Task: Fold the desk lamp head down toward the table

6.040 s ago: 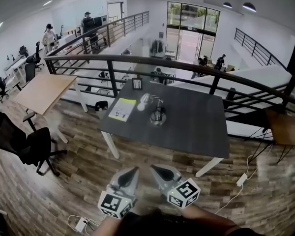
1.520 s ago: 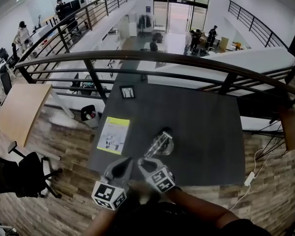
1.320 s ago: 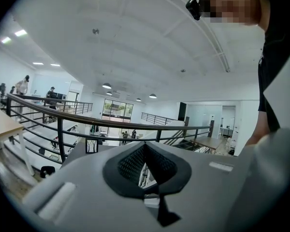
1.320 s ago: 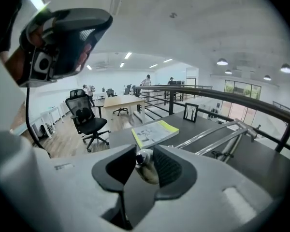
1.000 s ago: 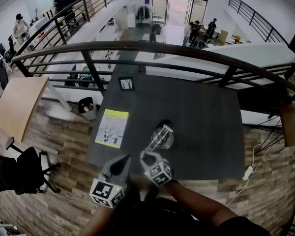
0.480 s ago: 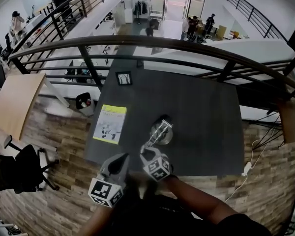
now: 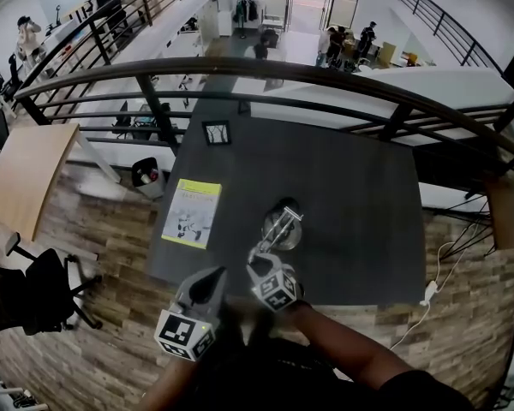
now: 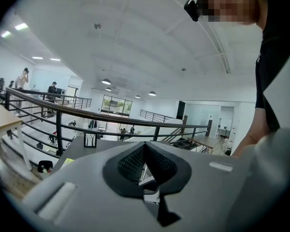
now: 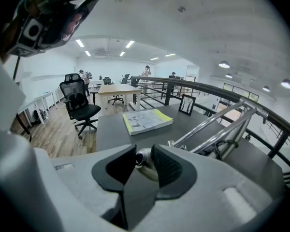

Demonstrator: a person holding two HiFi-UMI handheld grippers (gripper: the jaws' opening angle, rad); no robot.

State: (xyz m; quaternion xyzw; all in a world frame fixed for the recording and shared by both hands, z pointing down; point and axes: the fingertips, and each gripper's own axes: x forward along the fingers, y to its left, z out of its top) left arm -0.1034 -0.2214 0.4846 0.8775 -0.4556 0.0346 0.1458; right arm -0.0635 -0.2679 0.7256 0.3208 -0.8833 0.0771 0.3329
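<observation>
The desk lamp stands on the dark table (image 7: pixel 360 204). Its round base (image 7: pixel 284 227) is near the front edge, and its chrome arm (image 7: pixel 268 245) slants toward me. My right gripper (image 7: pixel 259 266) is at the end of that arm. In the right gripper view the silver lamp head (image 9: pixel 144 164) sits between the pads of the right gripper (image 9: pixel 143 151), which is shut on it. The twin chrome rods (image 9: pixel 217 129) run up to the right. My left gripper (image 7: pixel 214 274) hangs beside it to the left, off the table's front edge. Its tips meet with nothing held (image 8: pixel 145 146).
A yellow-edged booklet (image 7: pixel 190 213) lies at the table's left side, and a small picture frame (image 7: pixel 215 133) stands at its far left corner. A black railing (image 7: pixel 325 75) runs behind the table. A wooden desk (image 7: pixel 21 174) and an office chair (image 7: pixel 26 294) are on the left.
I have come from well back up to the table's front edge. The right gripper has closed round the lamp head and over the last second sunk slightly with it. The left gripper has stayed put.
</observation>
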